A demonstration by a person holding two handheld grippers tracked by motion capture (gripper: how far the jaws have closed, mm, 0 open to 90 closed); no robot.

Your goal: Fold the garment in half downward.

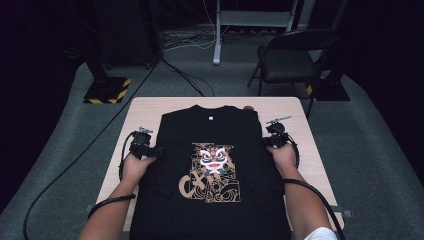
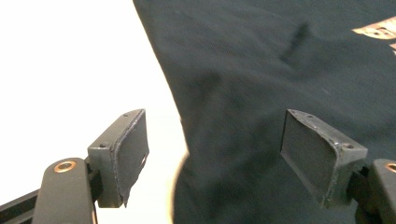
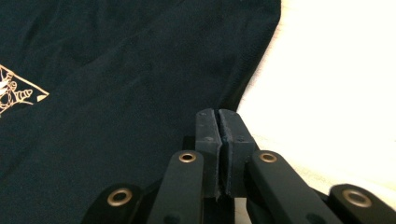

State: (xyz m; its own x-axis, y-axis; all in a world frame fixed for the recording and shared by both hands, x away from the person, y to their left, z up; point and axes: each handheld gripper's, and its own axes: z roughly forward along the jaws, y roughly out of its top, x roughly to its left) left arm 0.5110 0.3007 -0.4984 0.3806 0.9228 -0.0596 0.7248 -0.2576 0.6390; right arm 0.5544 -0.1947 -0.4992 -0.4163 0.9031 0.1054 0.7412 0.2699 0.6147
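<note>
Jaws of the right gripper (image 3: 221,123) are pressed together at the T-shirt (image 3: 116,93) edge; the left gripper (image 2: 212,154), jaws apart astride its edge, should be closed squarely on the cloth.

Under your hands lies a black T-shirt (image 1: 210,150) of soft, matt knitted cloth; in the gripper views its weave looks fine and slightly fuzzy, with shallow creases. The print (image 1: 212,172) on its chest looks flat and smooth, in copper-orange and white, with no shine. Your table (image 1: 145,107) has a pale, smooth, wood-look top with a dull finish. Your left gripper (image 2: 215,154) has matt black pads (image 2: 133,149) with a rough, grainy face and frayed edges, on dull grey blocks. On your right gripper (image 3: 222,140) the black arms look like smooth plastic, with shiny brass-coloured rivets (image 3: 187,157). The floor (image 1: 60,150) around the table is grey, rough carpet.
</note>
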